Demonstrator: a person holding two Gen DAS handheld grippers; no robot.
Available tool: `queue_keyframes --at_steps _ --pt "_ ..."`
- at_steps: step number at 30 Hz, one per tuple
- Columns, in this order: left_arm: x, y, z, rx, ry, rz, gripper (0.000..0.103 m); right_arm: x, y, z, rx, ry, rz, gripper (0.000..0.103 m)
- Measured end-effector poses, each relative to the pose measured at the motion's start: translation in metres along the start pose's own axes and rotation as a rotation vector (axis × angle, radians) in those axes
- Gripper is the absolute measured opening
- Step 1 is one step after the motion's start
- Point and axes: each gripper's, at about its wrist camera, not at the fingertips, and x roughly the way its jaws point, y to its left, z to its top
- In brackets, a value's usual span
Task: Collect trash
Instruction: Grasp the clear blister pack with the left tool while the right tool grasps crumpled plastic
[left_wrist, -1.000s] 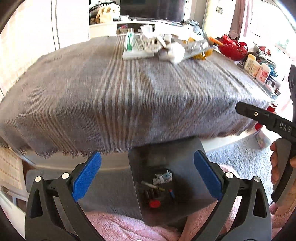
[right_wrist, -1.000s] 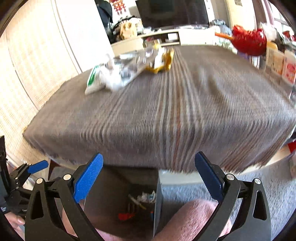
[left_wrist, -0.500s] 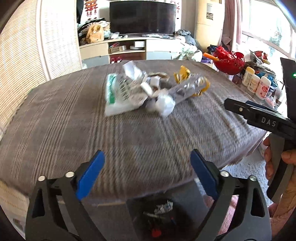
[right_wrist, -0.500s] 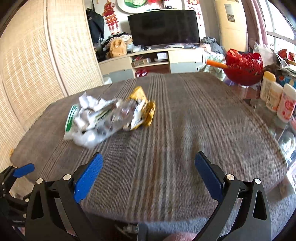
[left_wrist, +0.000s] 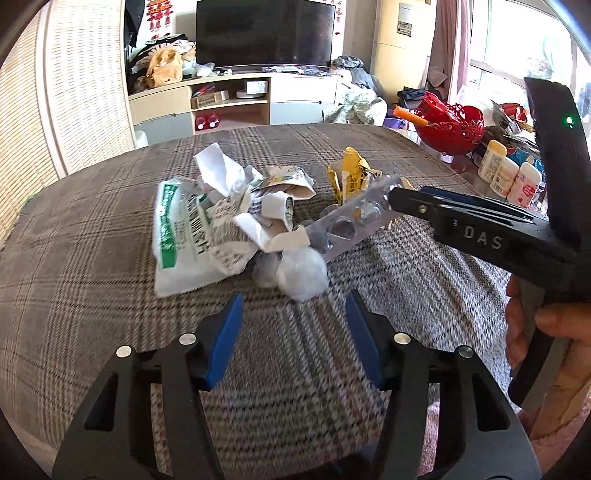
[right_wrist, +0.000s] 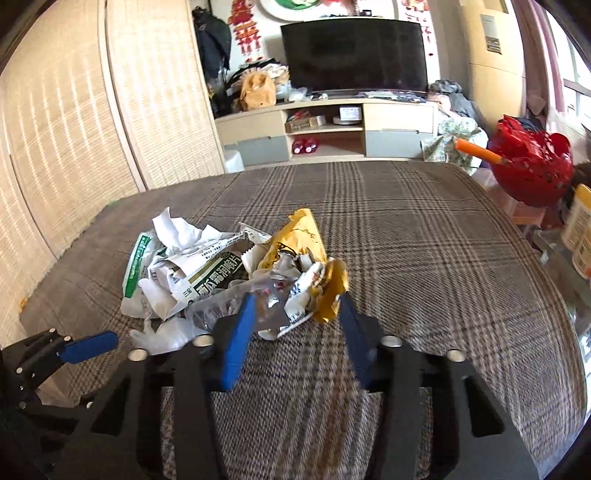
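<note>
The trash, a heap of crumpled white paper and wrappers (left_wrist: 225, 218), lies near the middle of the table under its brown plaid cloth (left_wrist: 92, 295), gathered in one pile, which I judge makes it easier to take in a few grabs. On its left side lies a white pouch with green print (left_wrist: 177, 236); a clear plastic blister strip (left_wrist: 351, 225) slants across the right side, and a torn yellow foil wrapper (right_wrist: 303, 240) stands up behind it. A small ball of white tissue (left_wrist: 301, 273) sits at the near edge.

My left claw (left_wrist: 291, 332) hovers just short of that tissue ball, its blue pads closing but with nothing between them yet. My right claw (right_wrist: 295, 332) comes in from the other side, also closing, and the tips of its pads reach the near fringe of the pile, where the blister strip and the lower end of the yellow wrapper lie between them; I cannot tell that the pads press on anything. I bring both claws at once, I think, so each takes its own side of the heap.

The red openwork bowl (left_wrist: 450, 125) and the white bottles (left_wrist: 509, 177) at the far right are well apart from the pile and are not part of this job.
</note>
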Motion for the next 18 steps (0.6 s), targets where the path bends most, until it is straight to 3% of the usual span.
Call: queue_keyframes --at_steps 4,10,12,18 --pt "0.008 -0.003 0.008 0.011 -0.002 -0.015 0.050 0.005 0.004 0.003 -0.004 0.008 0.037 0.040" --pt "0.017 -0.003 0.013 0.027 0.017 -0.019 0.019 0.006 0.013 0.003 -0.029 0.019 0.064 0.034" --pt "0.016 -0.001 0.012 0.027 0.013 -0.022 0.016 0.002 0.015 0.002 -0.034 0.014 0.061 0.028" --pt "0.004 0.003 0.003 0.039 -0.005 -0.002 0.010 -0.012 0.024 -0.005 -0.054 0.015 0.069 0.027"
